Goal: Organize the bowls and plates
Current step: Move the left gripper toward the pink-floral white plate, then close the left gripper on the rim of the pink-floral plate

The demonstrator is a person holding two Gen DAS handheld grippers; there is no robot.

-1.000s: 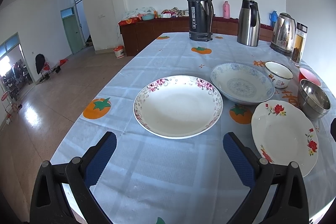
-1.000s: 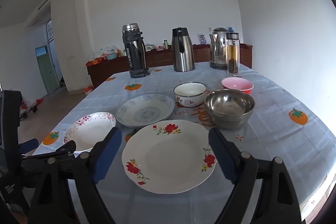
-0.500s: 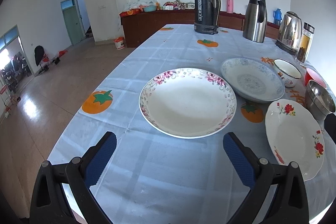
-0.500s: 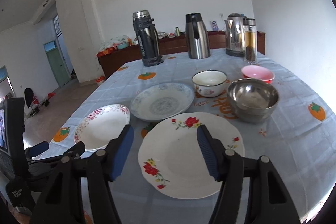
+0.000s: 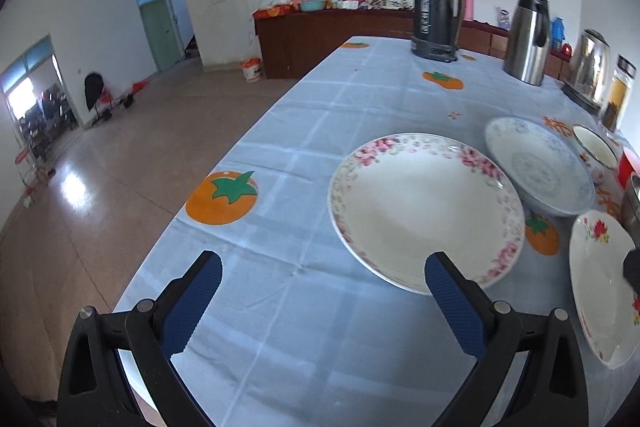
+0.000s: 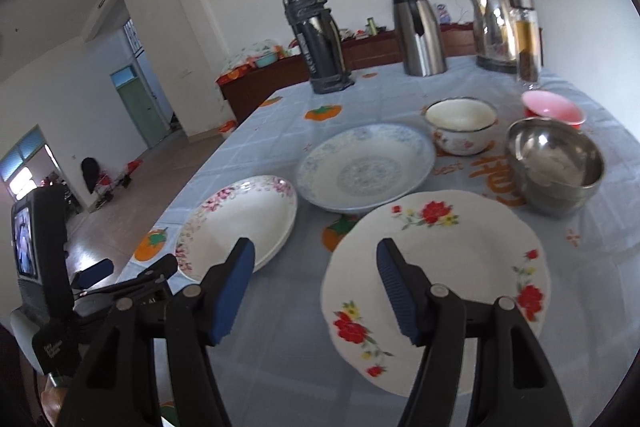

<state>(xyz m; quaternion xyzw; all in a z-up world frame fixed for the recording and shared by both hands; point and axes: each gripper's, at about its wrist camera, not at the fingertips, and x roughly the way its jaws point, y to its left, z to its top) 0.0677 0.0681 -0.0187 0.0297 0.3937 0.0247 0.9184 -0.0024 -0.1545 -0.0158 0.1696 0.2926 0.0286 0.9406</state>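
Note:
A pink-flowered plate lies on the table, with a blue-patterned plate behind it and a red-flowered plate to its right. A white enamel bowl, a steel bowl and a pink bowl stand further right. My left gripper is open and empty, its right finger at the pink-flowered plate's near rim. My right gripper is open and empty, its right finger over the red-flowered plate's left edge.
A black flask, a steel jug, a kettle and a glass jar stand at the table's far side. The table's left edge drops to the floor. A dark sideboard stands behind.
My left gripper has swung left, so the plates now sit to the right. My right gripper has moved forward and left over the red-flowered plate's edge, its jaws narrower.

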